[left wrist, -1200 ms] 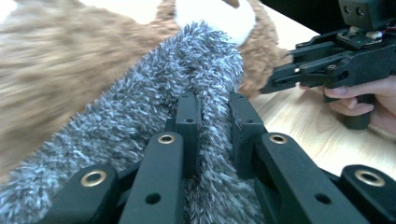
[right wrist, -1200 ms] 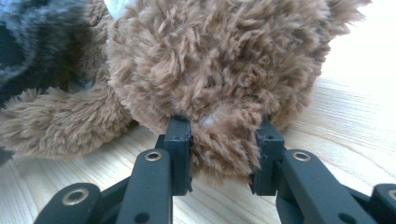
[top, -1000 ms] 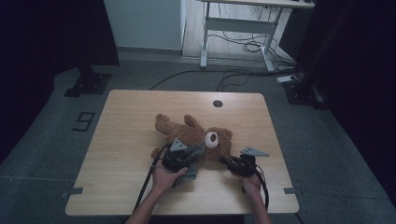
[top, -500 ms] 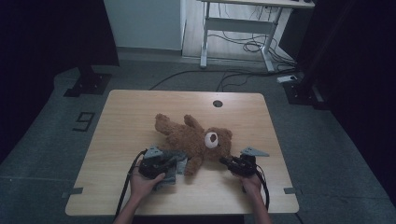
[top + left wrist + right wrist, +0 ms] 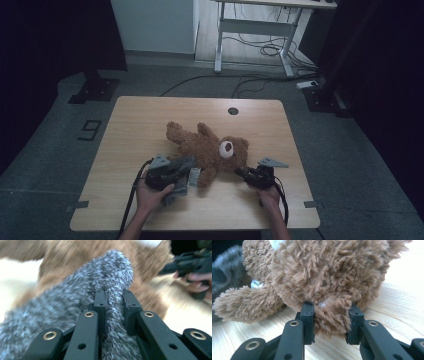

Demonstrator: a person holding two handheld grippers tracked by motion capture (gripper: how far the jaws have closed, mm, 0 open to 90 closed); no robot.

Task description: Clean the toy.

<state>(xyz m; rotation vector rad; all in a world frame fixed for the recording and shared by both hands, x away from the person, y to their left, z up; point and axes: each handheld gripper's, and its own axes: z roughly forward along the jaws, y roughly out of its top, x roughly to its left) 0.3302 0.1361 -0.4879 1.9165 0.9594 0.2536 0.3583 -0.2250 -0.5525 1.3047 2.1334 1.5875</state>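
Clamping the teddy bear [image 5: 324, 277] near the tabletop's [image 5: 150, 115] front edge, your right gripper [image 5: 329, 322] grips fur; your left gripper [image 5: 113, 307] pinches the grey fuzzy cloth [image 5: 75, 302].

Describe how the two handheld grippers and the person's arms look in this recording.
Both the left gripper and right gripper are black, each topped by a grey three-cornered plate and trailing a black cable. Up close, the jaw links show brass-ringed holes. The forearms are bare, with no sleeves visible.

— Bear [image 5: 210, 150]?
— Brown fur, white muzzle.
— The cloth [image 5: 75, 305]?
— Grey, flecked white; maybe faintly striped, it's blurred.
— Table [image 5: 150, 115]?
— Pale wood grain. Grippers' jaws black.
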